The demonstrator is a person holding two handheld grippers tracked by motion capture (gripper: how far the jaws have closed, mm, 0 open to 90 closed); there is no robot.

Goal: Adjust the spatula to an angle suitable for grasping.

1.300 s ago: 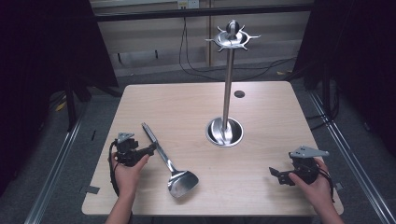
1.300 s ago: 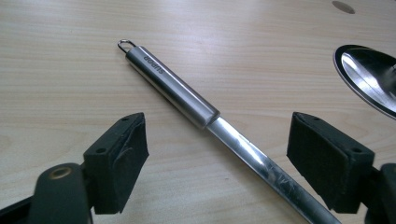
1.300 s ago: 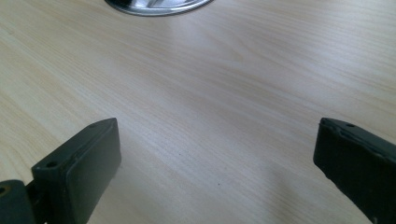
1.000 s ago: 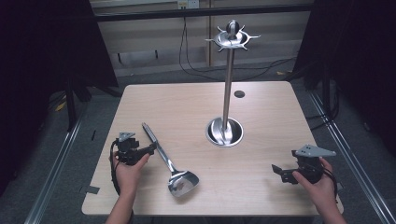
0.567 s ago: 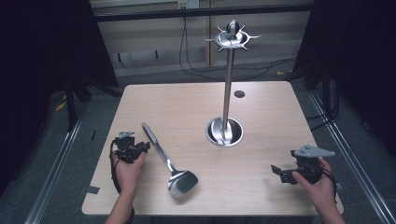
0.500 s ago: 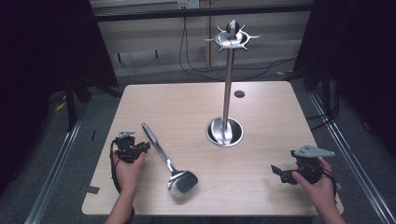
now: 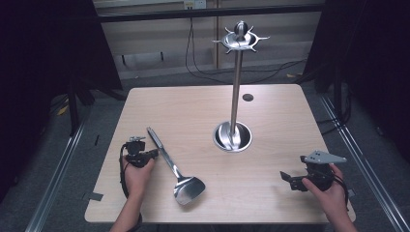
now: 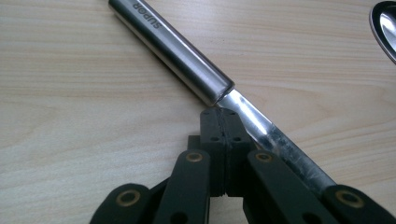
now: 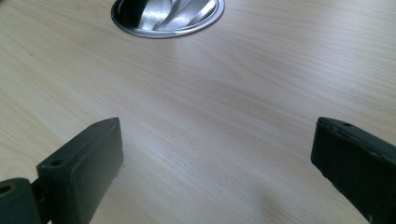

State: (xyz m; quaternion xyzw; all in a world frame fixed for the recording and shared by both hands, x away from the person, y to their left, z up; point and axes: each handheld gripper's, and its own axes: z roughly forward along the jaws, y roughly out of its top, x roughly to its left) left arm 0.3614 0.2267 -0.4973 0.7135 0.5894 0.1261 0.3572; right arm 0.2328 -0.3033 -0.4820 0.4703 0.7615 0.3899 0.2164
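Note:
A steel spatula lies flat on the wooden table, blade toward the front edge. Its round handle runs up and left in the left gripper view. My left gripper rests on the table at the spatula's left side. Its jaws have just been closing and now stand shut, pads pressed together with nothing between them. The flat shank passes beside and under the right jaw. Near the front right corner my right gripper stands open over bare wood.
A tall steel stand with a hooked crown rises from a round base at the table's middle; the base's rim lies ahead of the right gripper. A small dark disc sits near the far edge.
The left gripper's jaws have come together beside the spatula's handle. Both hands have stayed almost where they were, and the spatula has not moved.

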